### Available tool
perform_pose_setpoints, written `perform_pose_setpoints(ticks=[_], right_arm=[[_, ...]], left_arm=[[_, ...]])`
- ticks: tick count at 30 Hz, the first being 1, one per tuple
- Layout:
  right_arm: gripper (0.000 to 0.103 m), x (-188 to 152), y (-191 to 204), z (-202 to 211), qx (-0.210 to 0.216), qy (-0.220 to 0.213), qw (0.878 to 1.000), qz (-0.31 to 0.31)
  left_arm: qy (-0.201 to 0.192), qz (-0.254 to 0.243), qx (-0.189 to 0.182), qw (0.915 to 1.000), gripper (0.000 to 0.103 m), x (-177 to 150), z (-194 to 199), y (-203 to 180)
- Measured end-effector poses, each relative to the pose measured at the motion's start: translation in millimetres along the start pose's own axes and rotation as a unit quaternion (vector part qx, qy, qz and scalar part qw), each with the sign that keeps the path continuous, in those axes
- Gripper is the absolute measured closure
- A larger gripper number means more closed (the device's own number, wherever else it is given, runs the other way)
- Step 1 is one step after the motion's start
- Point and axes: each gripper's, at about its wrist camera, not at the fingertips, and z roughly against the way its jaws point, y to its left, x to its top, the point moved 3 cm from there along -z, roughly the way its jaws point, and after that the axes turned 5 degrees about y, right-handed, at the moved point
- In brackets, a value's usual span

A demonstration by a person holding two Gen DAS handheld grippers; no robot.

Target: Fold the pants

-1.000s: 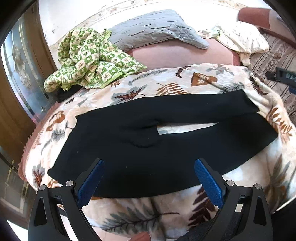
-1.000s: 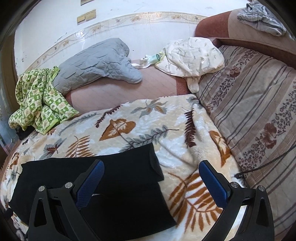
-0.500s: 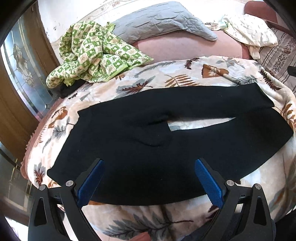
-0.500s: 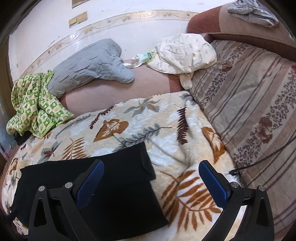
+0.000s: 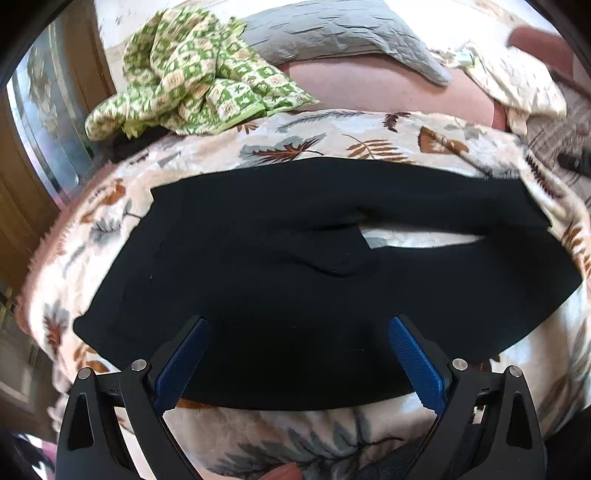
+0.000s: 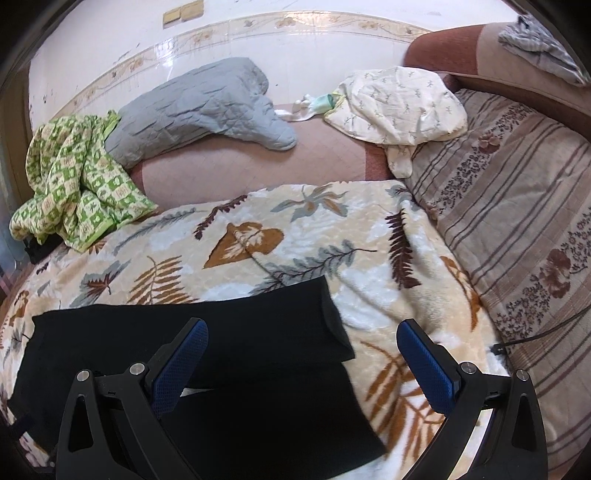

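Note:
Black pants (image 5: 258,280) lie spread flat on a leaf-print blanket (image 5: 332,129), waist at the left, both legs running right with a narrow gap between them. My left gripper (image 5: 297,363) is open and empty, just above the near edge of the seat and thigh. In the right wrist view the leg cuffs (image 6: 295,332) end mid-blanket. My right gripper (image 6: 301,367) is open and empty, over the near leg's cuff end.
A green checked cloth (image 5: 192,74) and a grey quilted pillow (image 5: 332,33) lie at the back. A cream garment (image 6: 399,103) sits back right, beside a striped floral cover (image 6: 517,206). A black cable (image 6: 535,332) lies at the right.
My left gripper has moved forward and lower toward the pants, which now fill more of its view. My right gripper has shifted slightly over the cuffs. Both stay open.

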Motion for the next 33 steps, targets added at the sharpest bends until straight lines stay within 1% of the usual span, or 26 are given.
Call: perform_pose_setpoints(ticks=[1,3,4,6,7,10,11,12,13,14,15,16,17,19,22,23,25,26,29,31,32,33], right_arm=[[0.000,-0.6,4.0,-1.9,-0.001,0.001,1.000,0.002],[0.001,-1.3,15.4,-7.5,-0.003,0.004,1.000,0.009],[0.000,-1.3,20.0,-9.9,-0.004,0.005,1.000,0.012],[0.001,-2.7,32.6,-17.1,-0.004,0.013,1.000,0.021],[0.001,-3.5,36.9,-19.7,-0.003,0.016,1.000,0.025],[0.001,-6.7,50.6,-27.3,-0.003,0.025,0.999,0.042],[0.001,-7.6,54.4,-29.2,-0.004,0.027,0.998,0.048],[0.001,-8.7,57.1,-30.3,-0.005,0.029,0.998,0.052],[0.001,-8.8,57.8,-31.1,-0.005,0.030,0.998,0.054],[0.001,-9.4,58.0,-31.7,-0.005,0.031,0.998,0.056],[0.001,-9.3,56.8,-31.9,-0.005,0.032,0.998,0.053],[0.001,-9.2,55.7,-32.2,-0.004,0.032,0.998,0.050],[0.001,-9.2,54.4,-32.7,-0.004,0.033,0.998,0.047],[0.001,-9.6,50.6,-34.9,-0.003,0.039,0.998,0.039],[0.001,-10.2,47.2,-38.3,-0.001,0.048,0.998,0.032],[0.001,-10.3,46.6,-39.3,-0.002,0.049,0.998,0.031],[0.001,-10.4,45.5,-41.2,-0.004,0.051,0.998,0.030],[0.001,-10.2,44.9,-42.2,-0.003,0.053,0.998,0.029],[0.001,-10.0,45.0,-45.9,0.000,0.059,0.998,0.027],[0.001,-10.2,46.8,-47.9,0.002,0.062,0.998,0.027],[0.001,-10.3,48.1,-48.8,0.003,0.063,0.998,0.028],[0.001,-10.6,49.9,-49.9,0.003,0.064,0.997,0.030]], left_arm=[[-0.010,0.012,-0.019,0.9997,0.004,2.5,1.6,9.5],[-0.061,0.030,-0.044,0.9967,0.004,9.4,9.0,37.5],[-0.078,0.025,-0.047,0.9955,0.000,13.0,9.8,51.0],[-0.095,0.012,-0.047,0.9943,0.001,19.9,6.3,79.4],[-0.093,0.008,-0.049,0.9944,0.001,22.6,2.7,92.3],[-0.063,0.007,-0.072,0.9954,0.001,36.1,-18.1,141.9],[-0.051,0.001,-0.079,0.9956,0.001,46.3,-29.3,160.9],[-0.044,-0.007,-0.082,0.9957,0.001,55.0,-36.7,172.6],[-0.042,-0.023,-0.093,0.9945,0.002,64.0,-43.3,182.3],[-0.041,-0.044,-0.112,0.9918,0.003,75.1,-48.8,188.9],[-0.035,-0.070,-0.122,0.9894,0.006,87.0,-58.9,193.3],[-0.030,-0.085,-0.126,0.9879,0.021,98.0,-68.5,199.2],[-0.020,-0.105,-0.141,0.9842,0.034,113.4,-83.2,206.1],[-0.007,-0.123,-0.159,0.9796,0.035,136.3,-105.1,216.1],[0.007,-0.125,-0.149,0.9809,0.034,169.6,-146.4,231.4],[0.023,-0.119,-0.145,0.9820,0.034,178.0,-167.1,236.0],[0.034,-0.115,-0.134,0.9837,0.034,185.9,-189.6,236.6],[0.042,-0.120,-0.134,0.9828,0.034,189.0,-203.5,233.6],[0.034,-0.138,-0.139,0.9800,0.035,192.1,-221.8,220.7],[0.025,-0.144,-0.150,0.9778,0.035,194.7,-230.9,213.3],[0.017,-0.148,-0.154,0.9768,0.038,196.2,-236.0,207.7],[0.014,-0.150,-0.159,0.9757,0.044,198.1,-240.2,203.5]])
